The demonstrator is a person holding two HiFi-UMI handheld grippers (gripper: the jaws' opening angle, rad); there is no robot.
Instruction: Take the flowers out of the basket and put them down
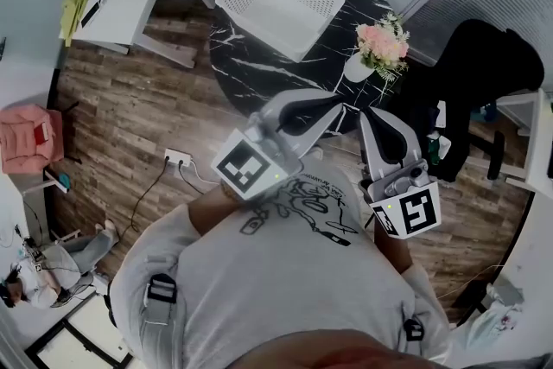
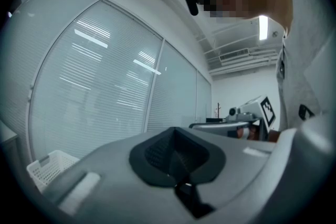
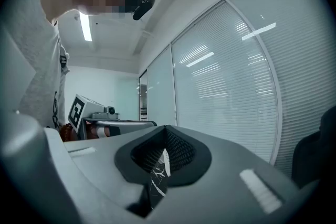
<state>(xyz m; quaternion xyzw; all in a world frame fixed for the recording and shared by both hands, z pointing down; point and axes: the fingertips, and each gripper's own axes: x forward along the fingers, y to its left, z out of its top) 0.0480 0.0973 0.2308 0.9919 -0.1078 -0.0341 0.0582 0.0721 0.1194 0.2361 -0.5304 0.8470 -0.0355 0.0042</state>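
In the head view, the flowers (image 1: pixel 383 45) stand on the black table (image 1: pixel 246 69), just right of the white basket (image 1: pixel 281 4) and outside it. Your left gripper (image 1: pixel 344 105) and right gripper (image 1: pixel 373 115) are near your chest, well apart from the flowers.

In the left gripper view, the jaws are pressed together with nothing between them.

In the right gripper view, the jaws are also pressed together and hold nothing.

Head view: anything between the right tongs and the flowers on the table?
Nothing visible. The flowers stand in a white pot at the right edge of the table, outside the basket, just ahead of the shut right tongs. Only bare tabletop lies between; the basket sits off to the left.
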